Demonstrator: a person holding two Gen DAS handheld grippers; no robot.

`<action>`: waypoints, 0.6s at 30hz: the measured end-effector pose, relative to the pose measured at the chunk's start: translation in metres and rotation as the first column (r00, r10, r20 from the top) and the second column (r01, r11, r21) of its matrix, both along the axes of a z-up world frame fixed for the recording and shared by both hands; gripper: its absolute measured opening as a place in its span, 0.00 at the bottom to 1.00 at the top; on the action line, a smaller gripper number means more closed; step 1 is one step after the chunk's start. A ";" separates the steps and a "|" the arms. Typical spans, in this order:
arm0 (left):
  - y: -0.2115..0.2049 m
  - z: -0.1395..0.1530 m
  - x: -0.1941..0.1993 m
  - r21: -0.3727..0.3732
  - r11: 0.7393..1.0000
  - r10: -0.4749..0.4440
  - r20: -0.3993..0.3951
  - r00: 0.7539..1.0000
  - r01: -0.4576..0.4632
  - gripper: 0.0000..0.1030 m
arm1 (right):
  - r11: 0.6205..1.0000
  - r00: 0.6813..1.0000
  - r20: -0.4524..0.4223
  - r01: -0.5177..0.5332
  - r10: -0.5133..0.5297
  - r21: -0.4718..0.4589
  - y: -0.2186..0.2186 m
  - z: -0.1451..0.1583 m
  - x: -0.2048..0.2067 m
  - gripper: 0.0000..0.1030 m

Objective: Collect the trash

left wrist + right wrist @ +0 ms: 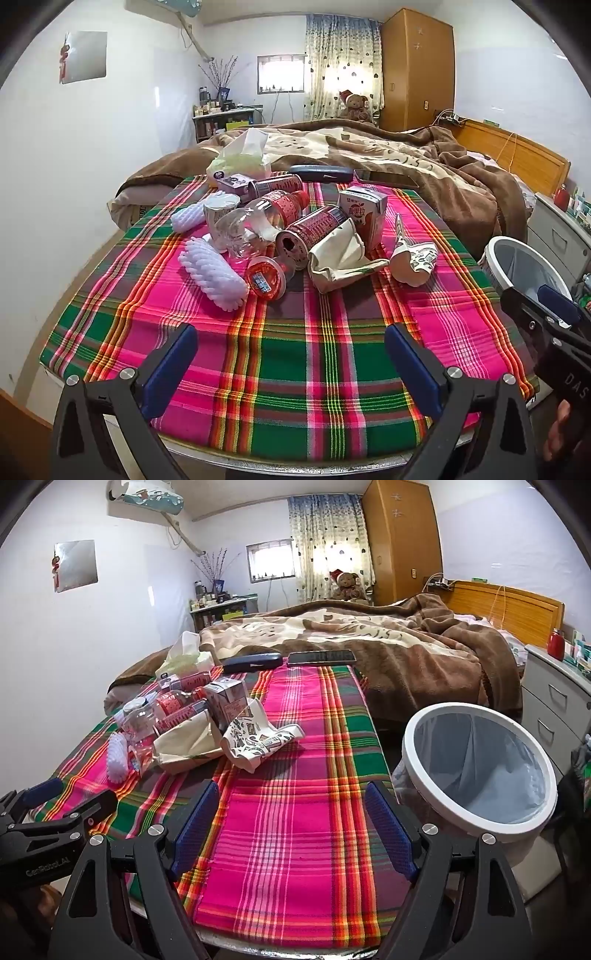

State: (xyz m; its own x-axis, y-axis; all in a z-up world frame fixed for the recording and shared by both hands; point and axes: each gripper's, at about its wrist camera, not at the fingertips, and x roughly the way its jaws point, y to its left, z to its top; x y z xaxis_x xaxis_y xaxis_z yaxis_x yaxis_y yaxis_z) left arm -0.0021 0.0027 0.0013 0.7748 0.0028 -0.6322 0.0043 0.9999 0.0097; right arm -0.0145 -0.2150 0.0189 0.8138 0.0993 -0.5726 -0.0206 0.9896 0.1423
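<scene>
A heap of trash lies on the plaid tablecloth (pixel 295 350): a red can (pixel 314 232), a clear plastic bottle (pixel 258 221), a juice carton (pixel 364 212), a red-lidded cup (pixel 265 281), white foam nets (pixel 212 275), a crumpled beige bag (pixel 340 258) and a printed paper wrapper (pixel 413 260). The heap also shows in the right wrist view (pixel 192 723). My left gripper (pixel 291 363) is open and empty, near the table's front edge. My right gripper (pixel 293 823) is open and empty, over the table's right front. A white-rimmed bin (pixel 476 771) with a liner stands right of the table.
A tissue pack (pixel 240 158), a dark case (pixel 321 172) and a phone (pixel 386 178) lie at the table's far edge. Behind is a bed with a brown blanket (pixel 388 646). A white drawer unit (pixel 554 701) stands at the right.
</scene>
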 end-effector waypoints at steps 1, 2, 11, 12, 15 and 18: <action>0.000 0.000 0.000 0.000 1.000 -0.001 -0.001 1.000 0.001 0.99 | 1.000 1.000 -0.002 0.001 -0.001 0.000 0.000 0.000 0.000 0.80; 0.000 0.000 0.001 0.000 1.000 0.000 -0.003 1.000 0.000 0.99 | 1.000 1.000 -0.003 0.002 -0.002 0.000 0.000 0.000 0.000 0.80; -0.001 0.001 0.000 -0.001 1.000 -0.006 0.001 1.000 0.006 0.99 | 1.000 1.000 -0.002 0.002 -0.002 0.000 -0.001 -0.001 0.000 0.80; -0.002 0.001 0.000 -0.001 1.000 -0.005 0.001 1.000 0.005 0.99 | 1.000 1.000 -0.002 0.003 -0.003 0.000 -0.001 0.000 0.000 0.80; -0.002 0.001 0.000 -0.001 1.000 -0.004 0.002 1.000 0.004 0.99 | 1.000 1.000 0.000 0.003 -0.003 0.001 -0.001 0.000 -0.001 0.80; -0.002 0.001 0.000 0.000 1.000 -0.002 0.002 1.000 0.002 0.99 | 1.000 1.000 -0.001 0.003 -0.003 0.001 -0.002 -0.001 0.002 0.80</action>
State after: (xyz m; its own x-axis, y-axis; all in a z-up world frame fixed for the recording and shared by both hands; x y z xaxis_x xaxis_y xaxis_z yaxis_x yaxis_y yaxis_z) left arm -0.0024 0.0004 0.0024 0.7760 0.0010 -0.6307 0.0067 0.9999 0.0098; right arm -0.0129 -0.2167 0.0182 0.8133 0.0973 -0.5736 -0.0170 0.9895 0.1437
